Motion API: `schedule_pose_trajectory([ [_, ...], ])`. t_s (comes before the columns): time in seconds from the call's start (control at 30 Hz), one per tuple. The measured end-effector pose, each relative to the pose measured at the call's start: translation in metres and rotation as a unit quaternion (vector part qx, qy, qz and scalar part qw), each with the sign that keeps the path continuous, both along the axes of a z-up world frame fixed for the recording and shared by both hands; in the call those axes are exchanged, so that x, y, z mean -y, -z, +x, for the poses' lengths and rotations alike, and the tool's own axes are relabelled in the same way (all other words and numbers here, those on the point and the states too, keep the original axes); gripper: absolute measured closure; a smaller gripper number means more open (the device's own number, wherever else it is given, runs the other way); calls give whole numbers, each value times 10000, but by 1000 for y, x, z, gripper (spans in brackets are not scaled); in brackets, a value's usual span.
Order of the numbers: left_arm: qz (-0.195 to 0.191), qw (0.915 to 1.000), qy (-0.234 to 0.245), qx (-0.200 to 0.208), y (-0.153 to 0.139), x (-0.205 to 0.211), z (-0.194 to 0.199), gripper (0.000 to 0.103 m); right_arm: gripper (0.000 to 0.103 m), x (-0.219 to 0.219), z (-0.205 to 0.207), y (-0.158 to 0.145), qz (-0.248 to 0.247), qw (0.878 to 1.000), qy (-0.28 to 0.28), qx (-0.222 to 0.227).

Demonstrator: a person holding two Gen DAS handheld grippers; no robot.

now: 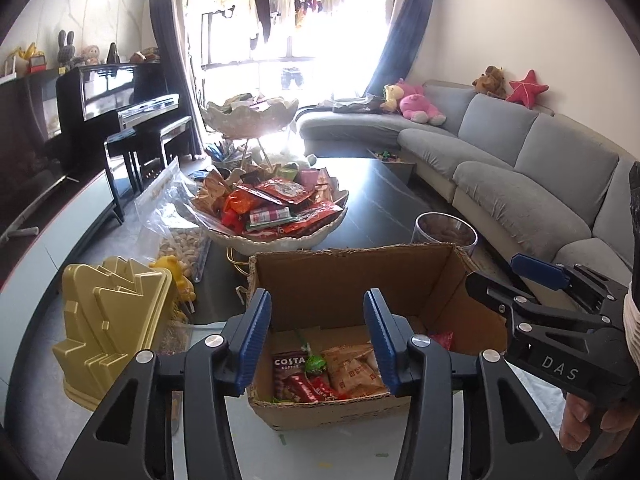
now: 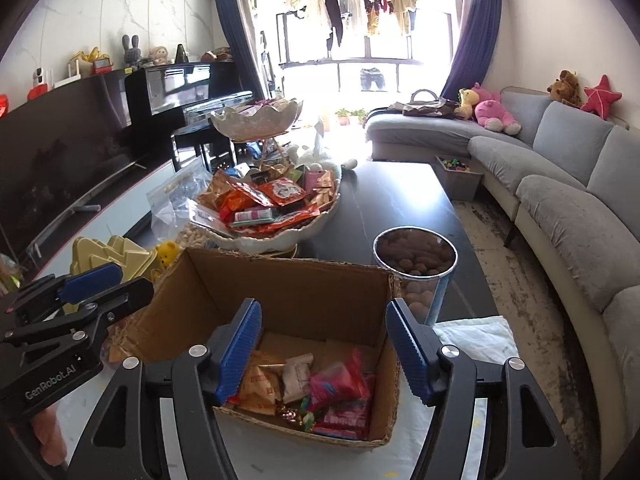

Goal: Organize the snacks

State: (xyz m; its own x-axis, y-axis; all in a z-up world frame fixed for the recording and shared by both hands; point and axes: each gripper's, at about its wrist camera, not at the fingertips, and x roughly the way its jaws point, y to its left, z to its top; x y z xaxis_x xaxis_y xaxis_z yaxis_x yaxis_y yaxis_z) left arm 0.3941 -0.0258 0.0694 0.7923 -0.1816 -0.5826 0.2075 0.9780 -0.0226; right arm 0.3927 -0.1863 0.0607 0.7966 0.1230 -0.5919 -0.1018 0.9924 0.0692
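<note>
From your left wrist view, your left hand-held gripper (image 1: 318, 340) hangs empty, jaws apart, over the cardboard box (image 1: 340, 280) of snacks (image 1: 332, 372) on the table (image 1: 384, 196), and from your right wrist view, your right hand-held gripper (image 2: 324, 350) gapes empty too, so picking comes next, probably for the tiered bowl (image 2: 276, 240).

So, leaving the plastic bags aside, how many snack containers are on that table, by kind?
Cardboard box: 1
White scalloped bowls, upper tier and lower tier: 2
Clear tub of round brown snacks: 1
Total: 4
</note>
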Motion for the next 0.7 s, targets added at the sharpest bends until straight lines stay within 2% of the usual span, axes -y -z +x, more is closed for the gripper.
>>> schedule_pose_trajectory([
  [0.2,22,9998,-121,136,-3,-4,-22,48,32,-1,-22,-4,-11,9999,-1,164],
  [0.27,-11,9997,-166,189,-5,-7,-33,40,32,-1,-33,-6,22,9998,-5,199],
  [0.53,81,9982,-282,530,-18,-9,-85,31,26,-2,-82,-17,-8,9990,72,450],
  [0.7,170,9968,-310,721,-20,-9,-121,18,21,-1,-117,-24,-37,9977,199,639],
])
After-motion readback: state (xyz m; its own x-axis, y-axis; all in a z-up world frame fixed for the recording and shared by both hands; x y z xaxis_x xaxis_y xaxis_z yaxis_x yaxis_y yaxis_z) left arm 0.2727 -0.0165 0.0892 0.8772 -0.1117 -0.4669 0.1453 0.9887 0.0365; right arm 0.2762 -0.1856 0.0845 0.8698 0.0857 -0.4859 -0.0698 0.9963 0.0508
